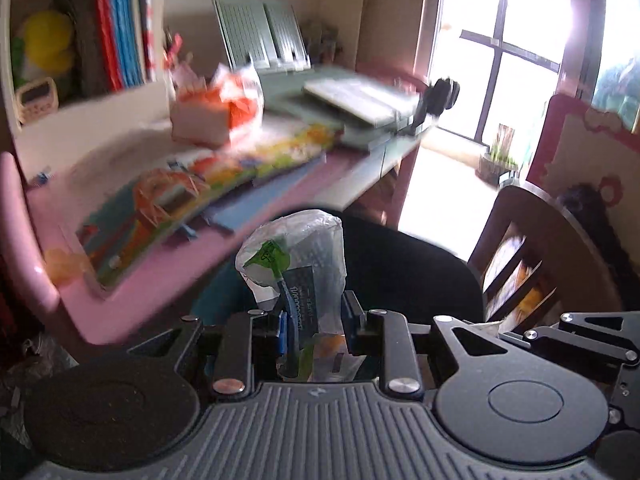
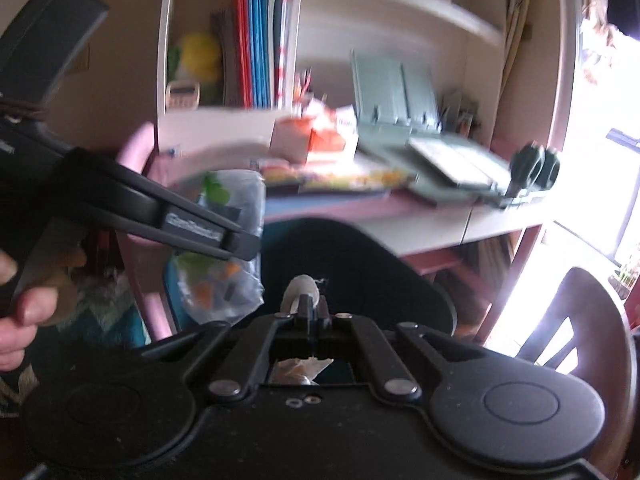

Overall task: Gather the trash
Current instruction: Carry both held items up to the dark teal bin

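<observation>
Left wrist view: left hand-held gripper [image 1: 308, 312] pinching a clear plastic bag of trash [image 1: 298, 256], raised above a dark chair seat [image 1: 408, 272], in front of the cluttered pink surface [image 1: 160, 280].

Right wrist view: right hand-held gripper [image 2: 310, 306] pressed together on a pale crumpled scrap [image 2: 300, 286]; bag of trash [image 2: 224, 272] hanging at left, just beside.

Clear plastic bag [image 1: 296, 256] stuffed with wrappers, green and dark printed packaging inside, upright, pinched between gripper fingers, small crumpled white scrap [image 2: 301, 289] clamped likewise
</observation>
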A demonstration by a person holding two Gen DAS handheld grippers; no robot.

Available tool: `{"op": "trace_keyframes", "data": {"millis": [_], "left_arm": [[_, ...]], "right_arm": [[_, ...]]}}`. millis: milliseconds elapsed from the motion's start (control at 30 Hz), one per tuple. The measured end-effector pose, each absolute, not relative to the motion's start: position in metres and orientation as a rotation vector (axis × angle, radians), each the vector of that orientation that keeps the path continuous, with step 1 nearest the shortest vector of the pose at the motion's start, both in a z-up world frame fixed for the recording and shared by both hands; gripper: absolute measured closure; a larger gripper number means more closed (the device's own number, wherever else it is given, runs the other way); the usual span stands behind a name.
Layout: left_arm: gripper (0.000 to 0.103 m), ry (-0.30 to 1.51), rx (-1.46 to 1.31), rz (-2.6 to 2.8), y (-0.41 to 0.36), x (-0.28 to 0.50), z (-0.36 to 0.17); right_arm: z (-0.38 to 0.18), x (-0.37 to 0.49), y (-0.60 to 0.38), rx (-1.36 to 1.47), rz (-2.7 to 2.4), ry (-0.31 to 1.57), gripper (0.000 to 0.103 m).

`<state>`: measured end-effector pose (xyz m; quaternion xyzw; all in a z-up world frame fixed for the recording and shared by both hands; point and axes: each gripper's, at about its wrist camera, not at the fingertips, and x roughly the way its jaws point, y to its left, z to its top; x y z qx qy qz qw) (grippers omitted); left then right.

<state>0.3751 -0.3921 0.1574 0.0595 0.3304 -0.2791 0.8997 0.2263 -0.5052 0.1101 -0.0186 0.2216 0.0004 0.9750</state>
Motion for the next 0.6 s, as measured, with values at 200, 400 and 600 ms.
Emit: {"op": "trace_keyframes", "data": {"millis": [200, 400, 600], "left_arm": [[0.078, 0.755, 0.157, -0.557, -0.402, 0.389, 0.127], [0.077, 0.795, 0.197, -0.565, -0.406, 0.391, 0.11], [0.06, 0.801, 0.172, -0.595, -0.402, 0.388, 0.11]], "right_arm": [[0.091, 0.239, -0.501, -0.053, 0.026, 0.52, 0.095], [0.082, 0.24, -0.502, -0.036, 0.03, 0.539, 0.087], [0.082, 0.236, -0.503, -0.015, 0.029, 0.543, 0.071]]}}
